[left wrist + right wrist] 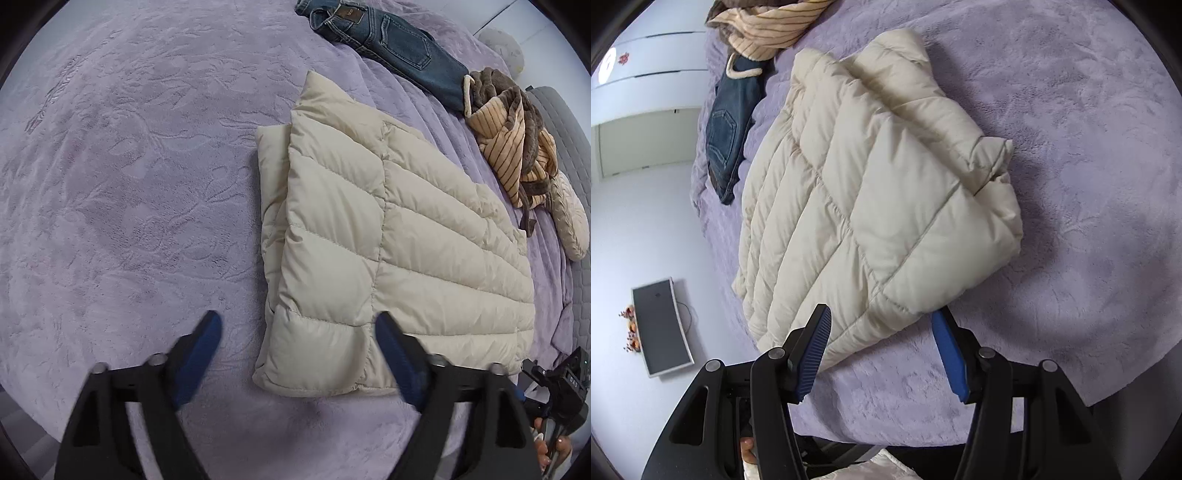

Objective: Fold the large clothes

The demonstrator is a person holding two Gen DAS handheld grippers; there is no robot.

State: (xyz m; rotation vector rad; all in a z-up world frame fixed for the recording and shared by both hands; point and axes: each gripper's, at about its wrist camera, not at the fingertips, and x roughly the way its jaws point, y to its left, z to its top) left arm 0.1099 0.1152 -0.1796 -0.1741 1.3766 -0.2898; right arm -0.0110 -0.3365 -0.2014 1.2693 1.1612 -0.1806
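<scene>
Both pairs of jaws gape wide and empty. The right gripper straddles the near corner of the folded cream puffer jacket, whose length runs away ahead; the left gripper hovers over its near short edge.

folded jacket on bedspread, jeans and robe behind it

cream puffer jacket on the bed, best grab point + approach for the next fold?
Probably the near hem corners of the puffer jacket. It lies flat and folded on the purple blanket, so low, from the near edge: left gripper and right gripper are both open there, and the hem layers look pinchable.
</scene>
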